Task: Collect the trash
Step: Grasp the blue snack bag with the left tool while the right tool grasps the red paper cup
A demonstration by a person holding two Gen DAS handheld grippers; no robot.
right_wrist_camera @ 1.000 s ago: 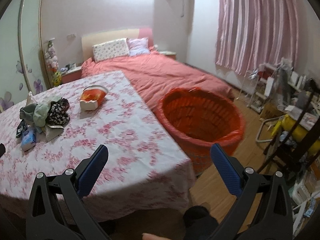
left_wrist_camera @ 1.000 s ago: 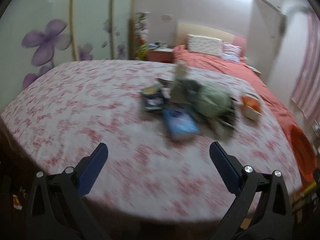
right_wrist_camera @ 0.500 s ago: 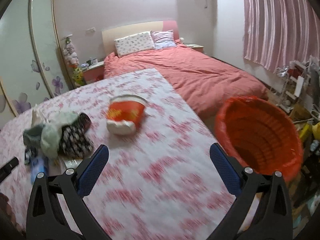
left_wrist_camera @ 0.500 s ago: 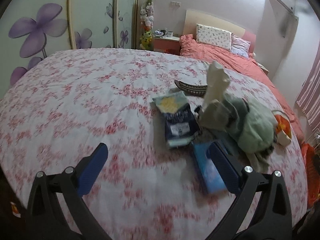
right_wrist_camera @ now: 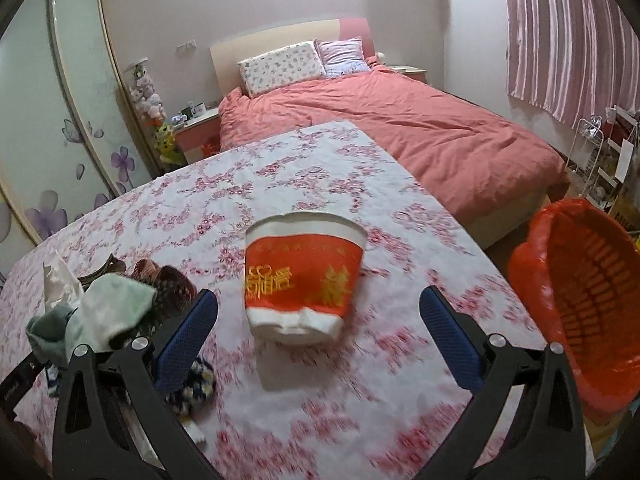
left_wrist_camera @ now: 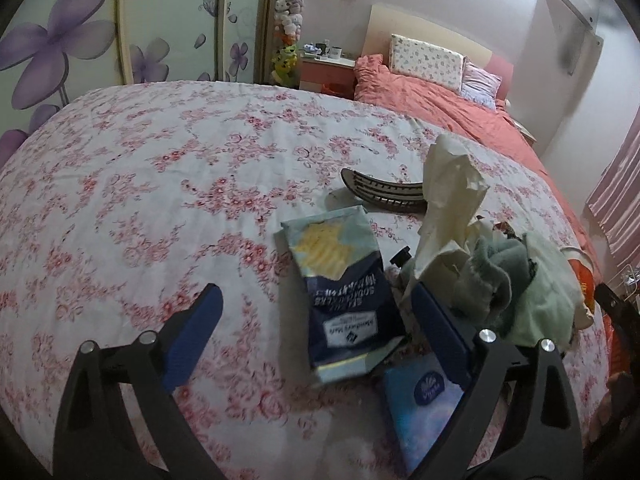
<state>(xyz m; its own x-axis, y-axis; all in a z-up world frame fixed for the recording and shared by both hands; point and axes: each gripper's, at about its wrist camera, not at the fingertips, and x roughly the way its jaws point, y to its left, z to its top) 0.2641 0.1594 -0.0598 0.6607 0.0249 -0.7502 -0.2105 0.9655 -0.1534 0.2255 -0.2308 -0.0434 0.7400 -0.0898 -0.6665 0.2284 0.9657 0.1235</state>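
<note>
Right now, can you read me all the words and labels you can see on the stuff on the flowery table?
Dark blue and pale chip bag: it lies upside down to the camera; "Member's Mark" on its white label. The white characters above are too blurred to read.
Light blue tissue pack: "Vinda" by its small logo, faint, so unsure.
Red and white paper bowl: gold Chinese characters, too blurred to read.
Nothing else shows readable text.

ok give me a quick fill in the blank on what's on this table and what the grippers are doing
1. The left gripper is lined up on the ____ bag, which lies flat.
2. The paper cup in front of the right gripper lies on its ____.
3. Both grippers are ____, holding nothing.
4. The basket beside the table is ____ in colour.

Missing words: chip; side; open; red
</note>
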